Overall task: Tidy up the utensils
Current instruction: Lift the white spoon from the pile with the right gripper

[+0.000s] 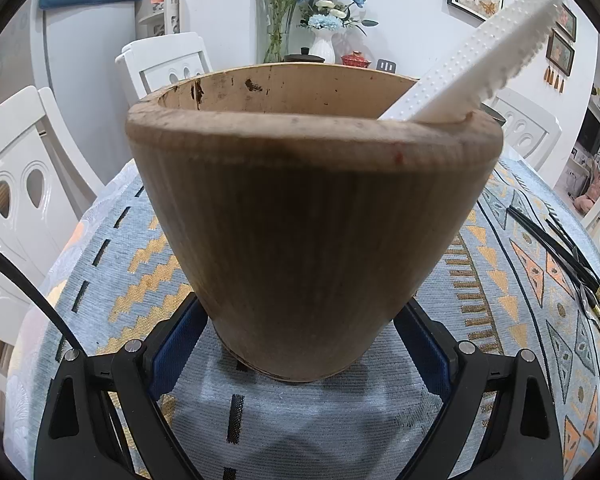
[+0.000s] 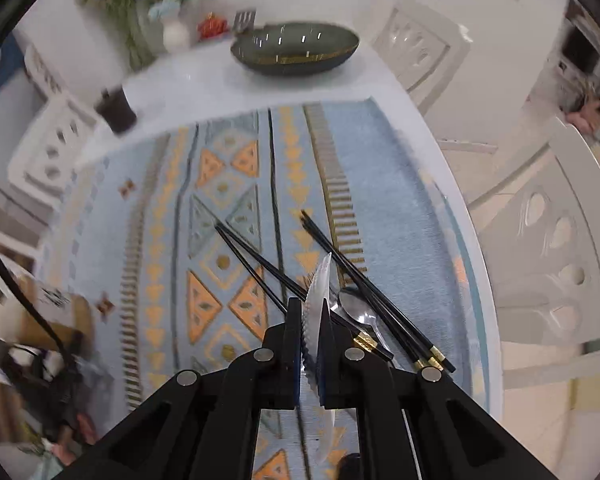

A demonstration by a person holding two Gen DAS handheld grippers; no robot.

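A brown wooden utensil holder [image 1: 308, 208] stands on the patterned tablecloth [image 1: 112, 264] and fills the left wrist view. My left gripper [image 1: 300, 314] is shut on its lower sides, a blue pad pressed against each flank. A white serrated plastic knife [image 1: 484, 60] leans out of the holder at the right rim. In the right wrist view my right gripper [image 2: 311, 314] is shut on another pale serrated plastic knife [image 2: 320, 276], held edge-on above the cloth. Below it lie two pairs of black chopsticks [image 2: 256, 268] [image 2: 364, 284] with gold bands and a metal spoon [image 2: 356, 308].
A dark oval bowl [image 2: 296, 50] and a dark cup [image 2: 116, 110] sit on the bare white tabletop beyond the cloth. White chairs [image 2: 540, 264] ring the table. Vases of flowers [image 1: 324, 24] stand at the far edge. The table's rounded edge [image 2: 480, 280] runs close on the right.
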